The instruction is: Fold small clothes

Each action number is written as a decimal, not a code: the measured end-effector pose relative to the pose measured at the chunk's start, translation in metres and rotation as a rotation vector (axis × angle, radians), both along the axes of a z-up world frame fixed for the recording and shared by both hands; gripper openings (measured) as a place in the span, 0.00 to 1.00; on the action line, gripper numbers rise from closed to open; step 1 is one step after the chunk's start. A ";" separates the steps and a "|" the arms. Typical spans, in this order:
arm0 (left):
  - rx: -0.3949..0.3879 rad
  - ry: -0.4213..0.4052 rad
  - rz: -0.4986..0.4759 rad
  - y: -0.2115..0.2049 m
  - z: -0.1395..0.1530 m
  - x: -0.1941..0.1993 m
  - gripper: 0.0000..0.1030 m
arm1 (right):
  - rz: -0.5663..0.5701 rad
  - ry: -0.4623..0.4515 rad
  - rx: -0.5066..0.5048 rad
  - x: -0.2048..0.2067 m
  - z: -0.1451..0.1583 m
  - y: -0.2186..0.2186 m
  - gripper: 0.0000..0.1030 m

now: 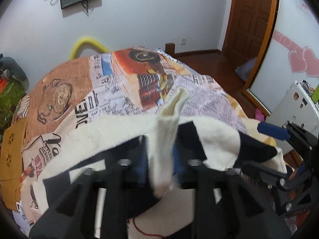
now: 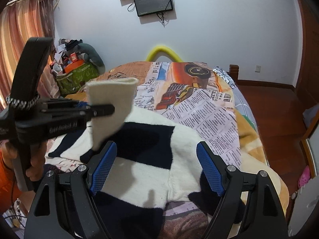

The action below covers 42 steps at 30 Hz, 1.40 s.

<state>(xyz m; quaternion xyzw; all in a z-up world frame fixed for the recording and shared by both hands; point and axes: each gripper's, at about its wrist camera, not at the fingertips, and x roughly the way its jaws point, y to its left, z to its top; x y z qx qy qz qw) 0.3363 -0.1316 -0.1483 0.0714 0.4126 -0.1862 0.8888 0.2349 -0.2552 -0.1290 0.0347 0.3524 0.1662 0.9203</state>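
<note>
Over the bed (image 2: 249, 139), left gripper (image 1: 160, 155) pinches cream sleeve (image 1: 167, 131); right gripper (image 2: 157, 169) jaws spread.

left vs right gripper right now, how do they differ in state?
The left gripper is shut on the cream sleeve of the cream-and-navy knitted garment and holds it lifted off the bed; the right gripper is open, with nothing between its blue pads. Left sits raised, right hangs low over the garment's body. Both have black frames with blue pads.
</note>
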 end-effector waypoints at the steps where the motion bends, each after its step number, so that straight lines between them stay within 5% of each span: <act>1: -0.004 -0.011 0.002 0.003 0.002 -0.003 0.56 | 0.002 0.001 0.000 0.001 0.000 0.001 0.77; 2: -0.010 -0.032 0.007 0.008 0.006 -0.007 0.64 | 0.005 0.004 0.002 0.002 -0.001 0.004 0.77; 12: 0.067 -0.133 0.161 0.109 0.021 -0.026 0.84 | 0.041 0.068 -0.005 0.024 -0.023 0.022 0.77; 19: 0.142 -0.033 0.390 0.228 -0.016 -0.014 0.84 | 0.044 0.125 -0.040 0.040 -0.041 0.027 0.69; 24: 0.130 0.087 0.511 0.292 -0.062 0.005 0.84 | 0.034 0.170 -0.082 0.058 -0.056 0.026 0.50; 31: 0.059 0.248 0.575 0.334 -0.126 0.027 0.48 | 0.005 0.219 -0.053 0.070 -0.069 0.019 0.26; 35: -0.016 0.239 0.545 0.328 -0.129 0.028 0.24 | 0.014 0.219 -0.063 0.071 -0.073 0.021 0.12; 38: -0.009 0.214 0.541 0.322 -0.125 0.029 0.13 | 0.009 0.200 -0.080 0.073 -0.072 0.022 0.05; 42: -0.010 0.188 0.578 0.330 -0.121 0.033 0.10 | -0.007 0.172 -0.111 0.076 -0.072 0.023 0.00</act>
